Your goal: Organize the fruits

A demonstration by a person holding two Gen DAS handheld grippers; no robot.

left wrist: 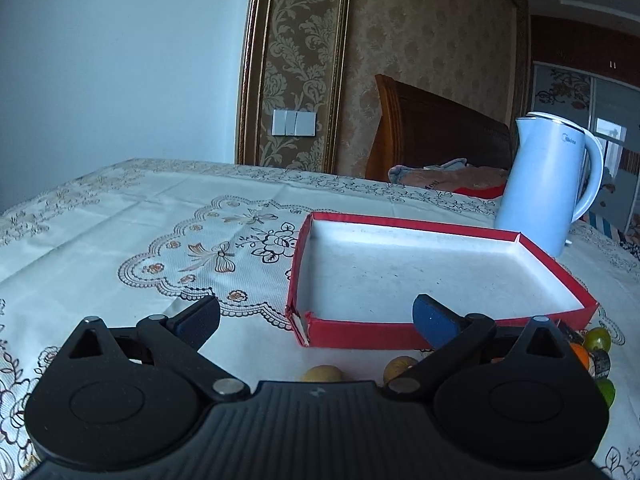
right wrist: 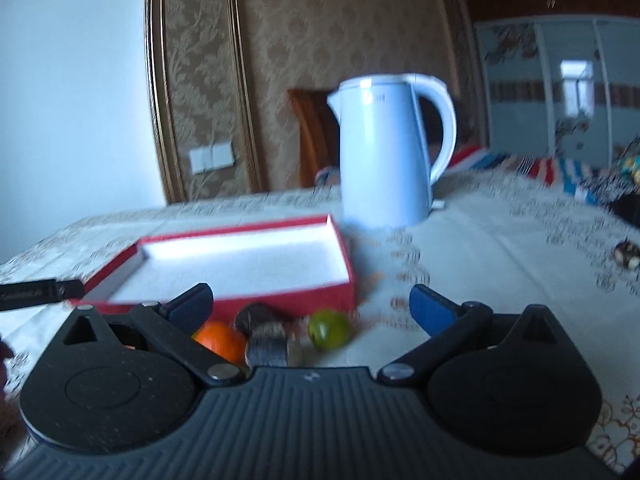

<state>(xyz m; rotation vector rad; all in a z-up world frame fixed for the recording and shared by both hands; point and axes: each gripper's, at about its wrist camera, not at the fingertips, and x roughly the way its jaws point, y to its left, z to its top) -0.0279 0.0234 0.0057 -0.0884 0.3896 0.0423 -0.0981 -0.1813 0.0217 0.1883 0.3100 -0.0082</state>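
- The red box (left wrist: pixel 440 280), a shallow tray with a white inside, lies on the cloth-covered surface (left wrist: pixel 120 220) and holds nothing.
- The left tongs (left wrist: pixel 318 322) stand wide apart at the box's near-left corner, with nothing between them; the right-hand pad overlaps the box's near wall in this view.
- Two tan round fruits (left wrist: pixel 322 374) lie on the cloth just in front of the box's near wall, partly hidden behind the body of the left tongs.
- At the box's near-right corner sit a green fruit (left wrist: pixel 598 339), an orange fruit (left wrist: pixel 581 354) and some dark items too hidden to name.
- A pale blue kettle (left wrist: pixel 548 184) stands upright behind the box's far-right corner.
- The right tongs (right wrist: pixel 312 308) are spread wide and grip nothing, held just in front of the box (right wrist: pixel 240 264).
- Between their pads, close before the box's near wall, lie an orange fruit (right wrist: pixel 220 340), a green fruit (right wrist: pixel 330 330) and blurred dark objects (right wrist: pixel 264 336) that cannot be identified.
- The kettle (right wrist: pixel 384 152) stands behind the box's far-right corner in this view too.
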